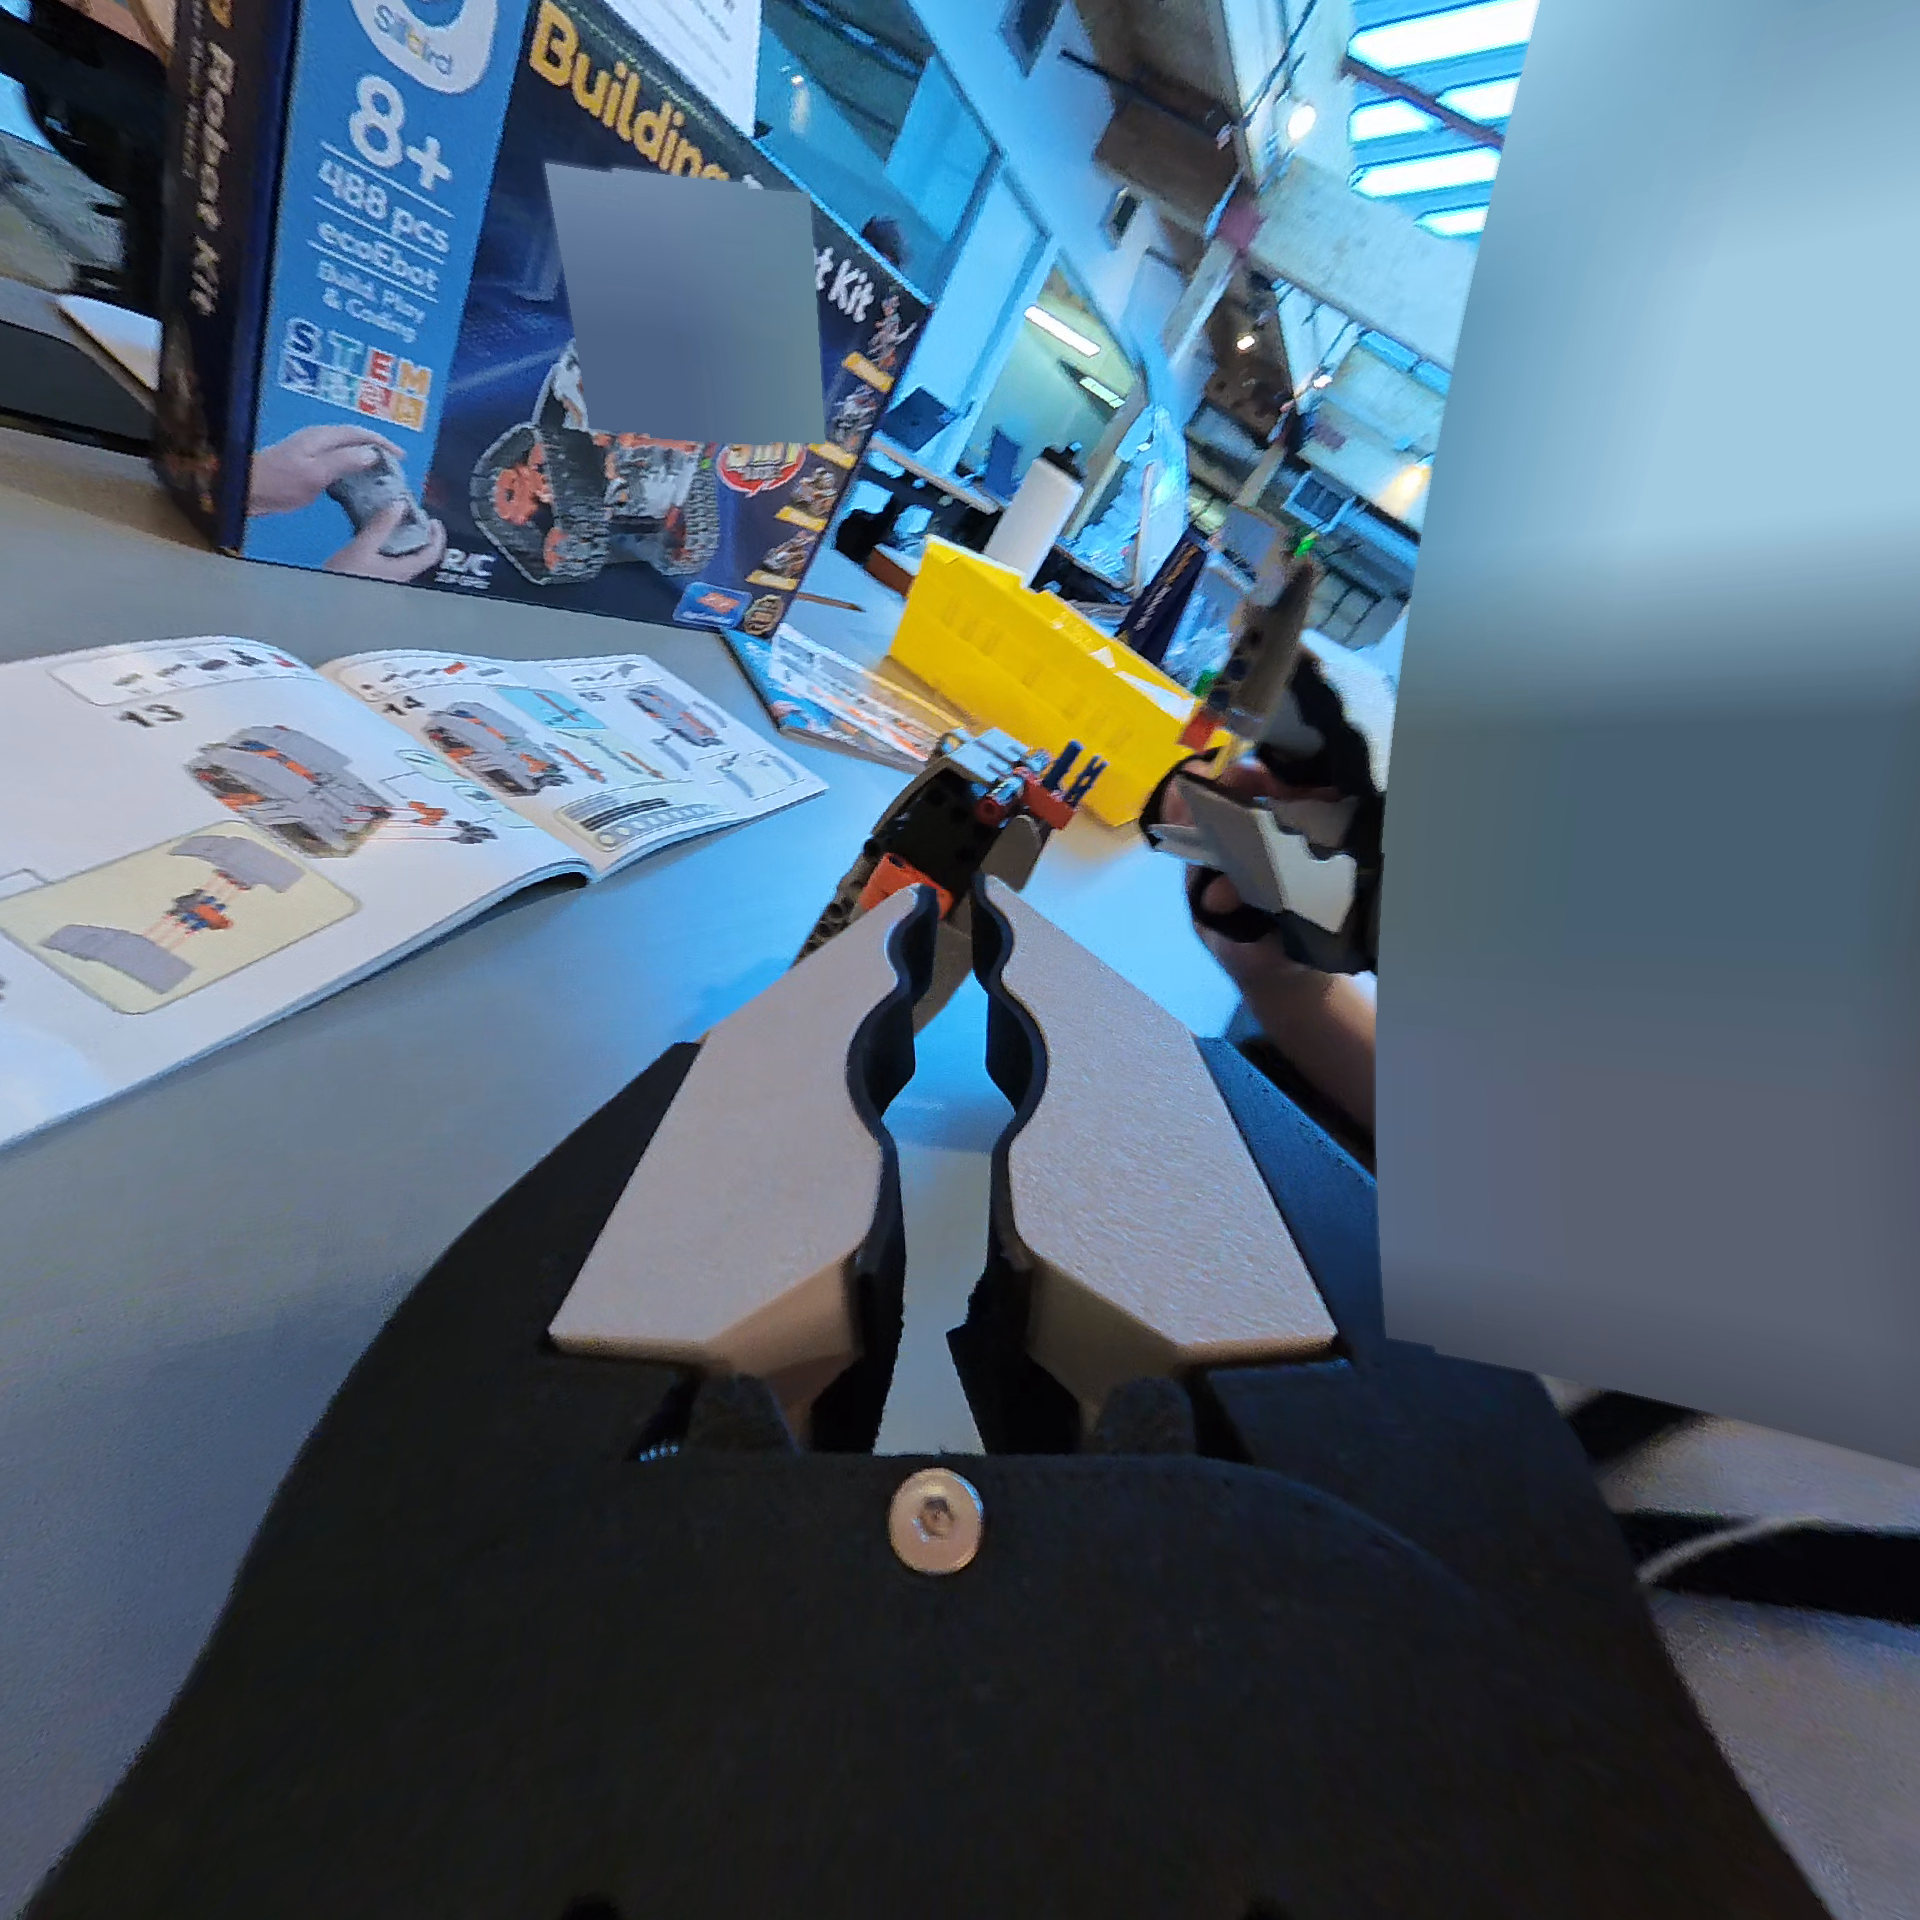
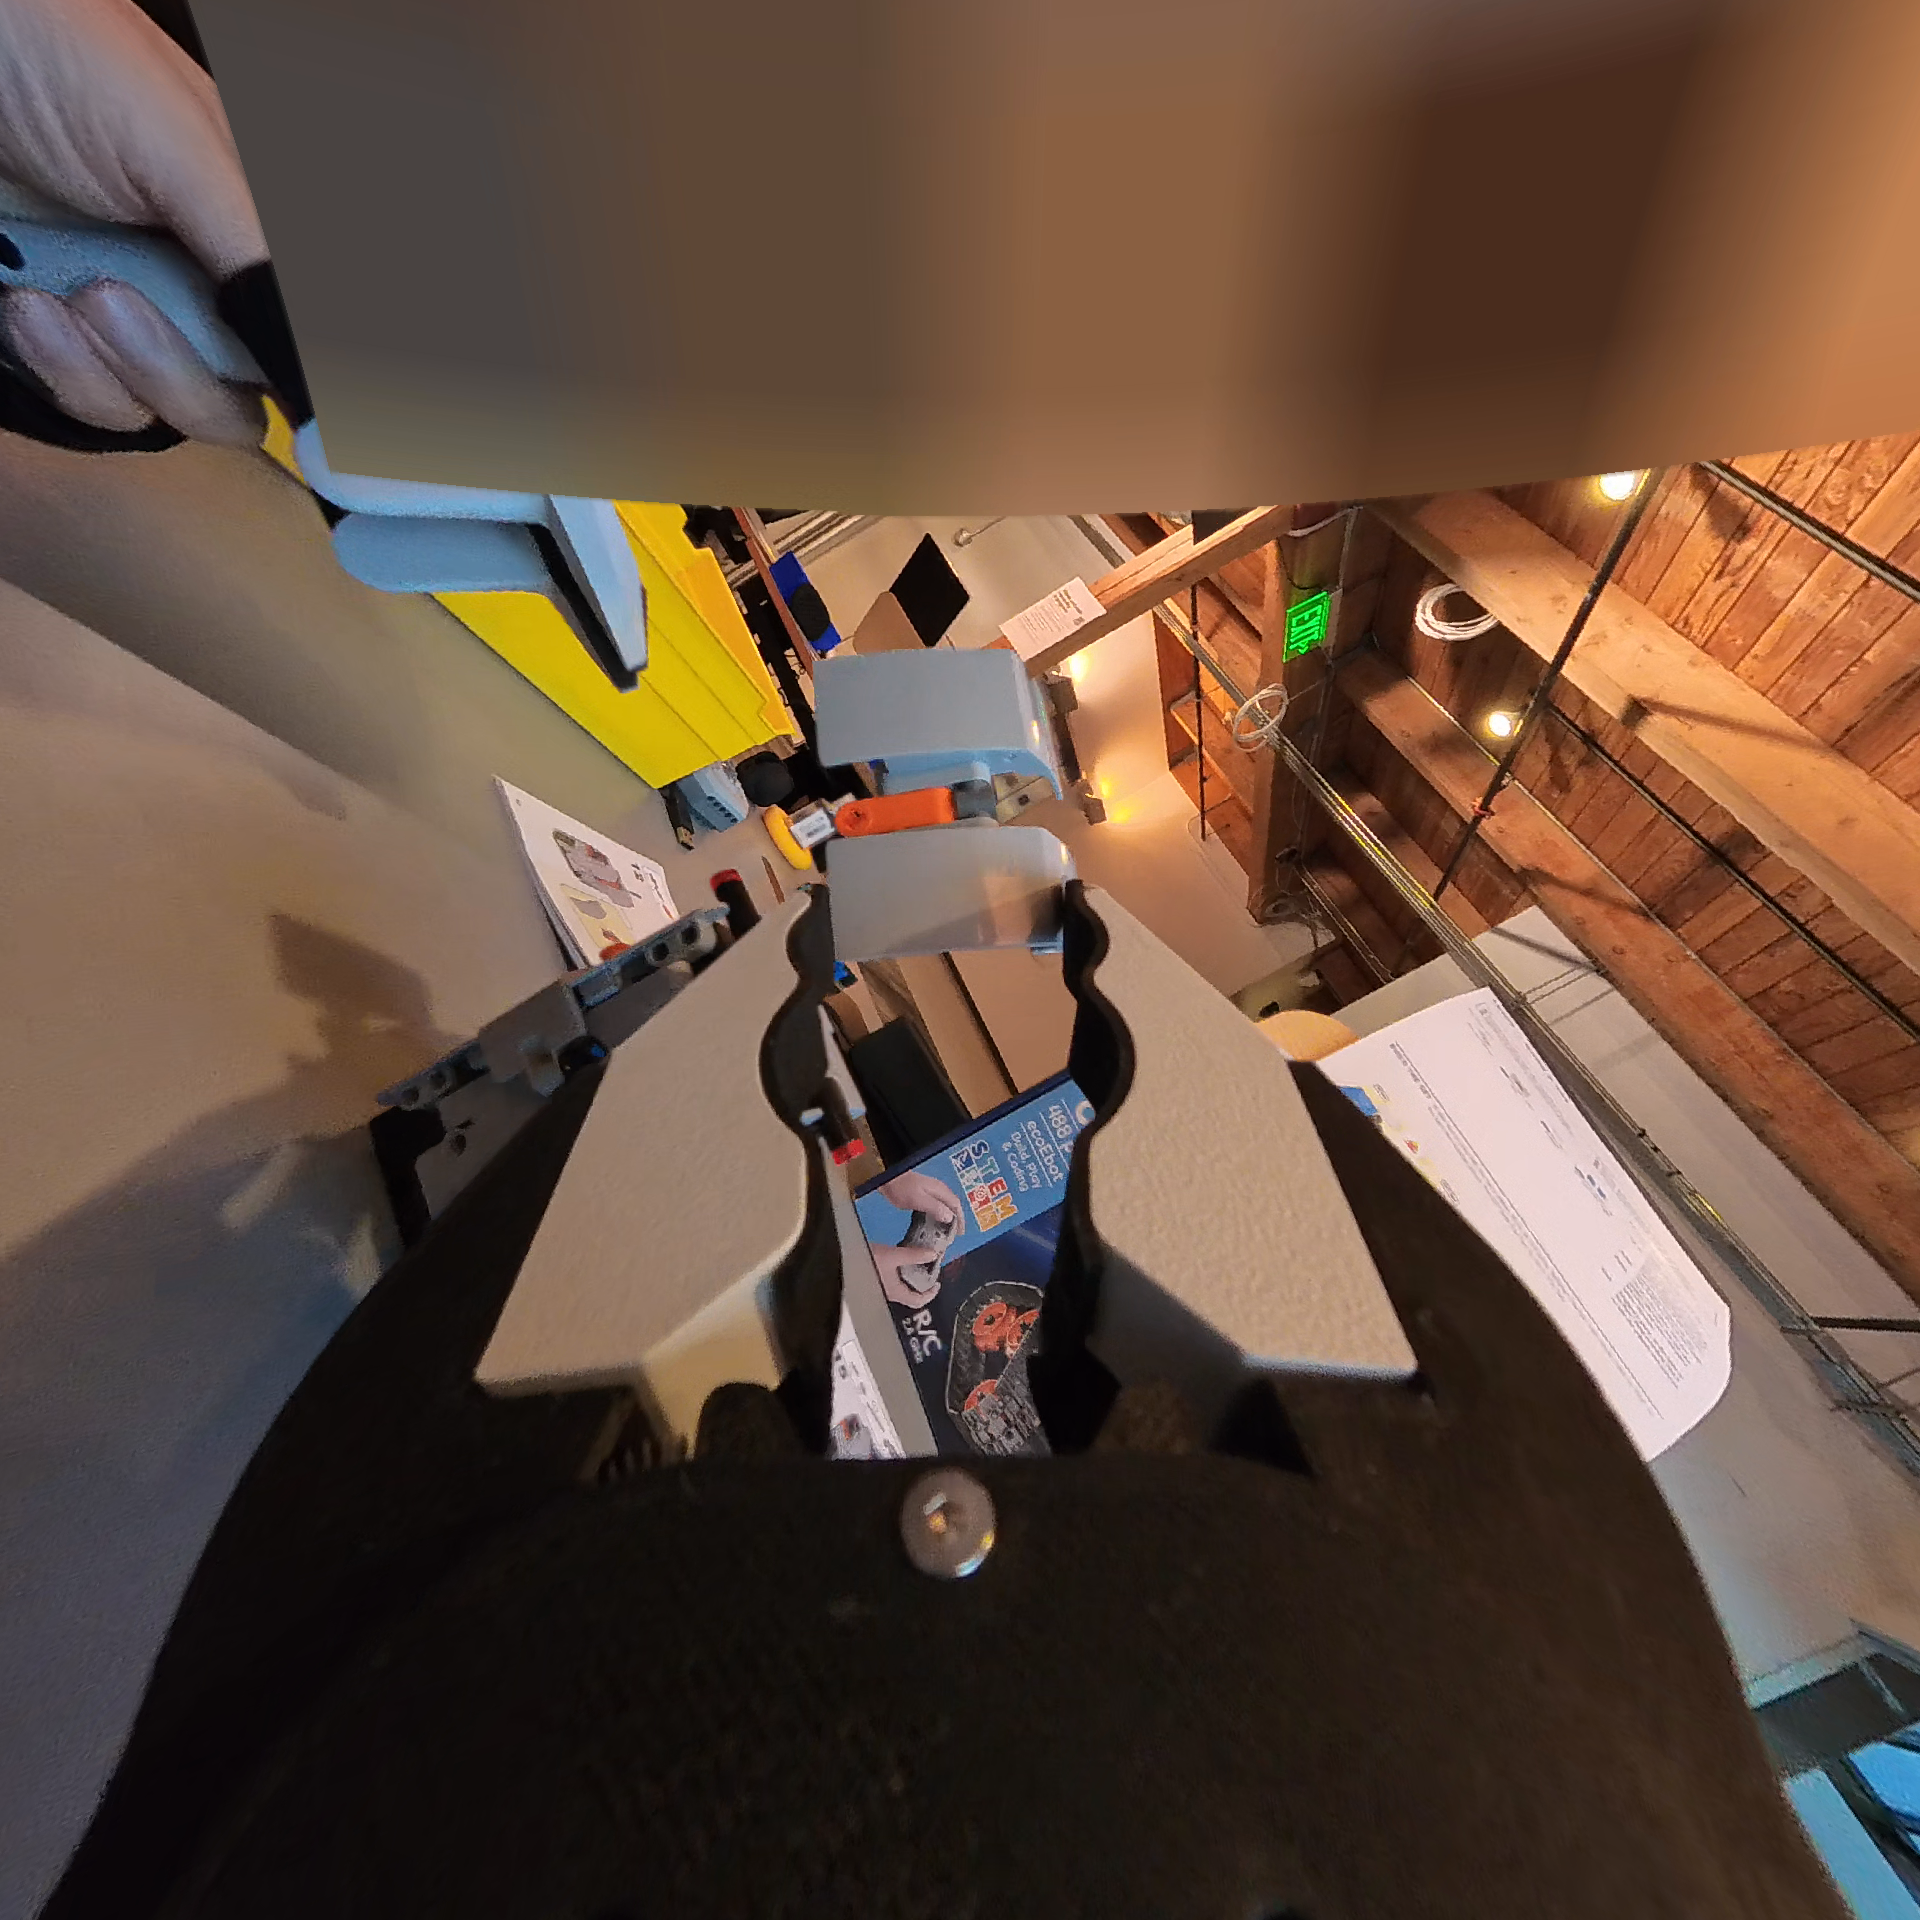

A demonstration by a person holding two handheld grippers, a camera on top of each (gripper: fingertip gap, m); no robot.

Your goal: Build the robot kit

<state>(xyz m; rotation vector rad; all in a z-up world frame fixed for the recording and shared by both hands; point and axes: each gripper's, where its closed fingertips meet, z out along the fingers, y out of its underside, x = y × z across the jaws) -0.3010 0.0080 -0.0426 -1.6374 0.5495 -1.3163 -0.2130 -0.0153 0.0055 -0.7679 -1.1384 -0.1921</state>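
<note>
My left gripper is shut on a small black, grey and orange brick assembly and holds it just above the grey table. My right gripper is shut on a grey curved-panel brick piece. This piece has an orange part and a second grey panel beyond it, and I hold it up in the air. A grey beam assembly with holes lies beside my right gripper's left finger, partly hidden by it. A gloved hand holding the other gripper shows at the right of the left wrist view.
A blue kit box stands at the back left, and it also shows in the right wrist view. An open instruction booklet lies in front of it. A yellow bin sits behind the assembly. A white printed sheet hangs at the right.
</note>
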